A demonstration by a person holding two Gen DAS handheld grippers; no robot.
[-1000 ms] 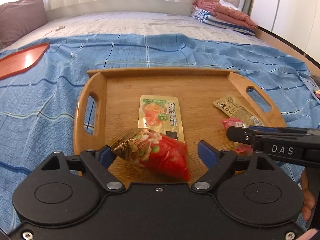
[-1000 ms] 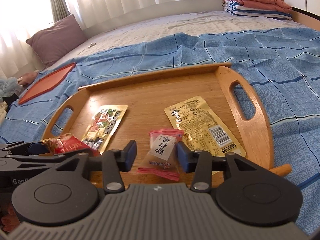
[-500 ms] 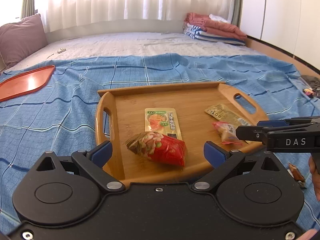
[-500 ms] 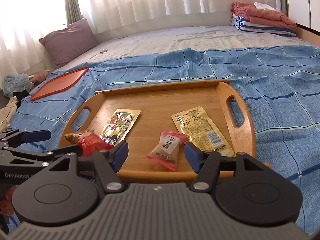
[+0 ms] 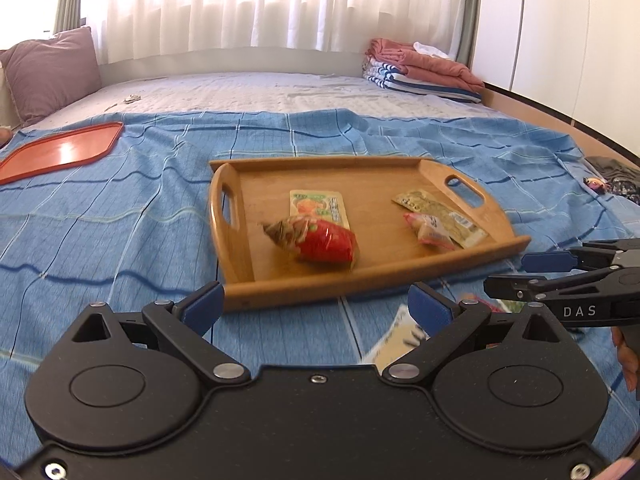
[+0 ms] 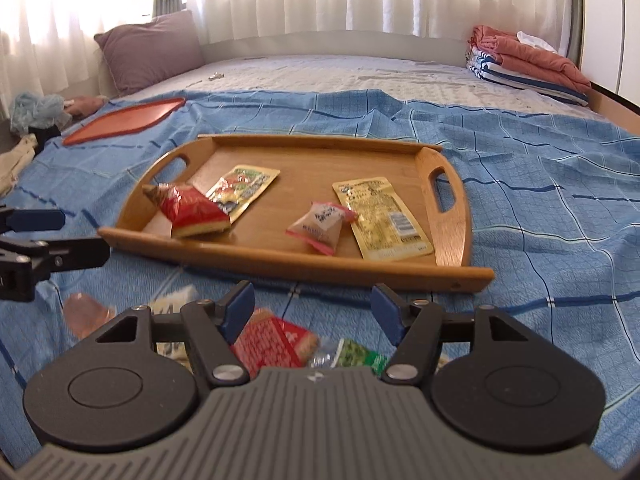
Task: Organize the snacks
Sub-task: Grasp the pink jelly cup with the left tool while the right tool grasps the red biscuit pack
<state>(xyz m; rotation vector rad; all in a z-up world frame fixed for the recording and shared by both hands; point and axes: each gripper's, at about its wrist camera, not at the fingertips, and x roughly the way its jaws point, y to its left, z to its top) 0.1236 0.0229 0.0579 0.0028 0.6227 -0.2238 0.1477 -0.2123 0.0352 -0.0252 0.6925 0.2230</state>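
Note:
A wooden tray [image 5: 384, 184] [image 6: 304, 160] lies on the blue bedspread. It holds a red snack bag [image 5: 324, 242] [image 6: 190, 210], a green-and-gold packet [image 5: 320, 206] [image 6: 240, 188], a small pink packet [image 5: 428, 230] [image 6: 320, 226] and a gold packet [image 5: 444, 216] [image 6: 382, 218]. My left gripper [image 5: 316, 306] is open and empty, in front of the tray's near edge. My right gripper [image 6: 314, 306] is open and empty, above loose snacks on the bedspread: a red packet [image 6: 272, 340] and a green packet [image 6: 352, 354]. A white packet [image 5: 396, 338] lies near the left gripper.
A red tray [image 5: 60, 152] [image 6: 124, 120] lies at the far left. A purple pillow [image 6: 152, 48] sits at the head of the bed. Folded blankets [image 5: 420, 68] [image 6: 528, 64] are stacked at the far right. A pale pink packet [image 6: 86, 312] lies on the bedspread.
Both grippers have pulled back from the tray. The left one let go of the red snack bag, the right one left the pink packet; both packets now lie in the tray.

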